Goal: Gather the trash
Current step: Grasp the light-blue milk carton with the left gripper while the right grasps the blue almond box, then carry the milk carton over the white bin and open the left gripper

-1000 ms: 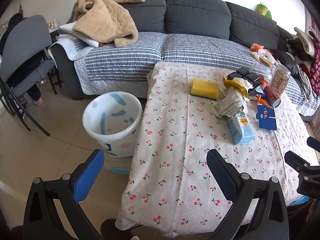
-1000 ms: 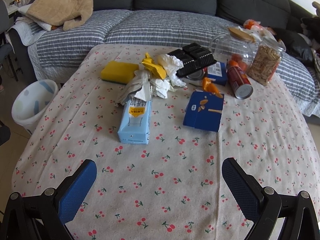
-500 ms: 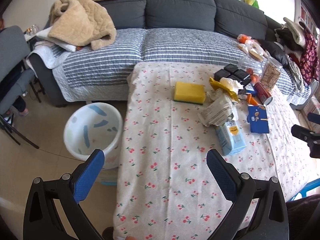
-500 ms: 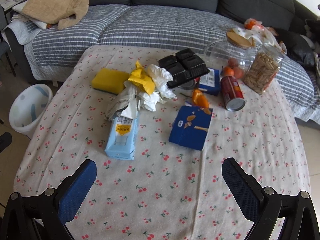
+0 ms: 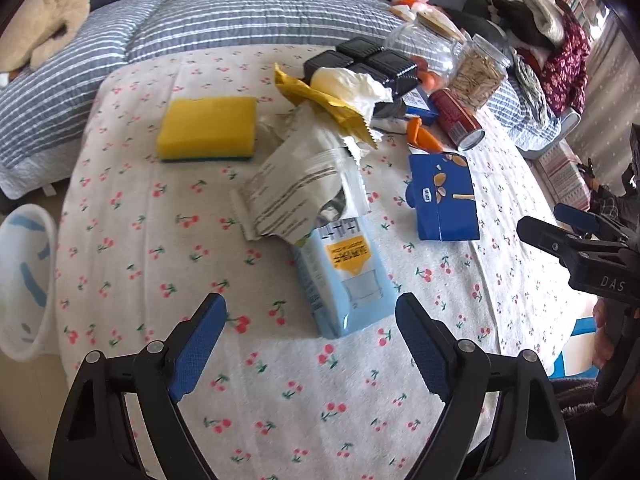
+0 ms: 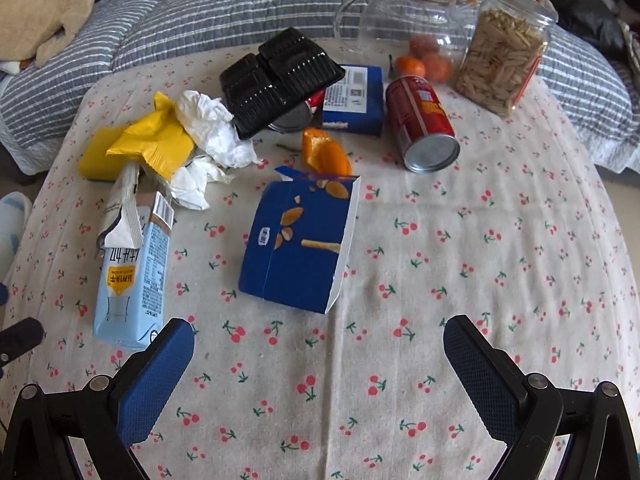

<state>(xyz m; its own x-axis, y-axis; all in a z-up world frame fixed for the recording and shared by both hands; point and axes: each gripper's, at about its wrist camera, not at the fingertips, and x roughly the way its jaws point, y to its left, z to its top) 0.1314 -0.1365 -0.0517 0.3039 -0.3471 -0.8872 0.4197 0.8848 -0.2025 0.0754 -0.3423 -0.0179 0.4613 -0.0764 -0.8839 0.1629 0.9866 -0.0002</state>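
Note:
Trash lies on the cherry-print table [image 5: 160, 240]: a light blue milk carton [image 5: 346, 276] [image 6: 130, 276], a torn grey wrapper [image 5: 292, 196], a yellow wrapper [image 5: 320, 100] [image 6: 154, 146], crumpled white tissue [image 6: 212, 128], a dark blue snack box [image 5: 442, 196] [image 6: 298, 240], orange peel [image 6: 324, 152], a black plastic tray [image 6: 280, 80] and a red can [image 6: 424, 124] on its side. My left gripper [image 5: 310, 340] is open, just short of the carton. My right gripper [image 6: 318, 368] is open, just short of the blue box.
A white bin [image 5: 20, 280] stands on the floor left of the table. A yellow sponge [image 5: 208, 128], a glass jar of snacks [image 6: 502, 48], a glass jug [image 6: 408, 12], oranges [image 6: 424, 64] and a second blue box [image 6: 352, 98] sit on the table. A striped sofa [image 6: 240, 8] lies behind.
Both grippers have moved forward and lower over the table, closer to the trash pile. The bin has slid to the left edge of the left wrist view. Both stay open.

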